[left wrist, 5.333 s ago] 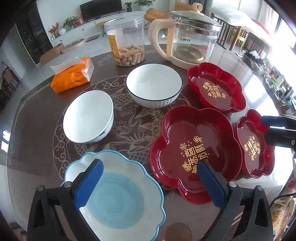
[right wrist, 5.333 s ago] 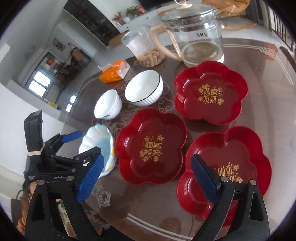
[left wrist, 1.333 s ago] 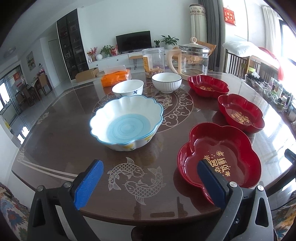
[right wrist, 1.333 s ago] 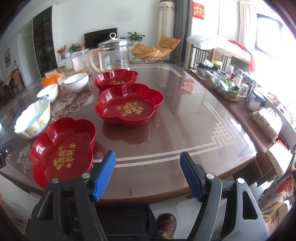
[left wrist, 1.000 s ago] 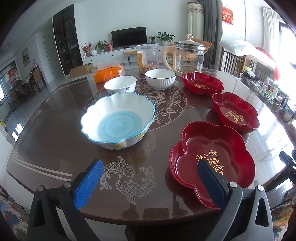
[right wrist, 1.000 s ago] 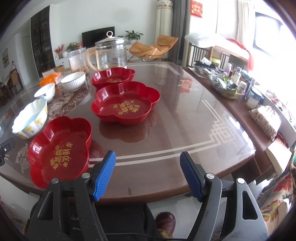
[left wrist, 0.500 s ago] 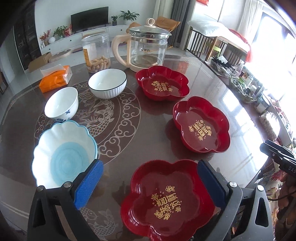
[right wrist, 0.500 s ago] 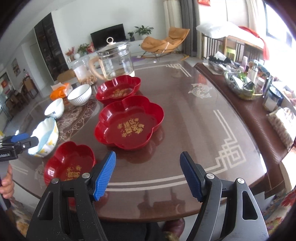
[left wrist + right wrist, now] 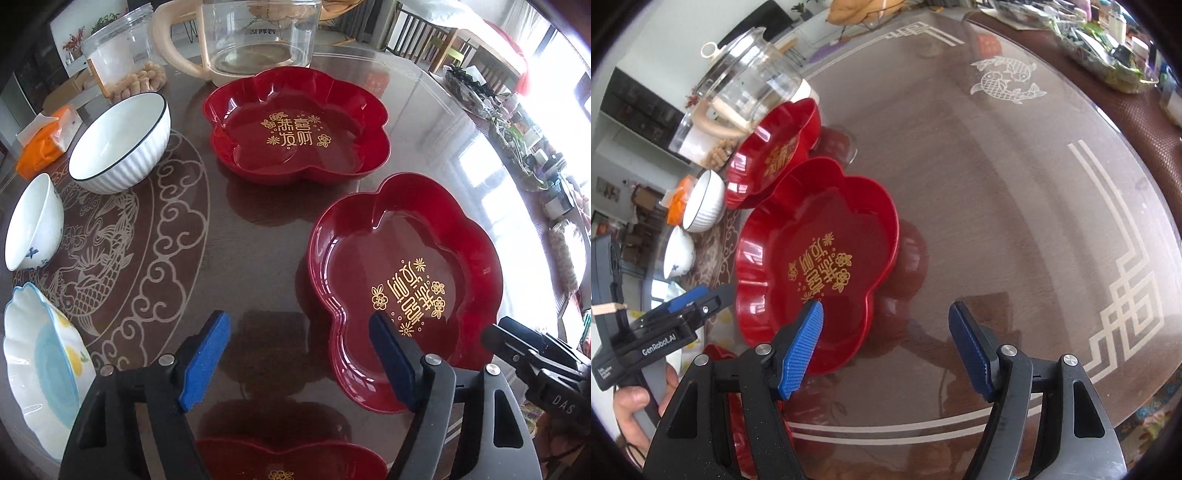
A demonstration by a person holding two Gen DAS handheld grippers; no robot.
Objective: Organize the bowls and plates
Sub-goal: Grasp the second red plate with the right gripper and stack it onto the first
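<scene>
Three red flower-shaped plates lie on the brown table: a far one (image 9: 299, 125), a middle one (image 9: 406, 280) (image 9: 816, 258) and a near one (image 9: 291, 458) at the bottom edge. My left gripper (image 9: 299, 360) hangs over the middle plate's left rim, jaws closing, one finger above the plate's inside and the other above the table. My right gripper (image 9: 886, 352) straddles the same plate's opposite rim, jaws also closing. No pad presses on the plate. To the left stand a black-rimmed white bowl (image 9: 118, 140), a small white bowl (image 9: 33, 225) and a blue scalloped bowl (image 9: 40, 365).
A glass kettle (image 9: 255, 37), a clear snack jar (image 9: 122, 62) and an orange tissue pack (image 9: 44, 140) stand at the back. Clutter (image 9: 517, 122) lines the right side. A hand (image 9: 631, 398) holds the left gripper's handle. Bare tabletop (image 9: 1015, 203) spreads right of the plates.
Both grippers have moved forward over the table and tipped downward. Their jaws have narrowed. They now flank the middle red plate from opposite sides.
</scene>
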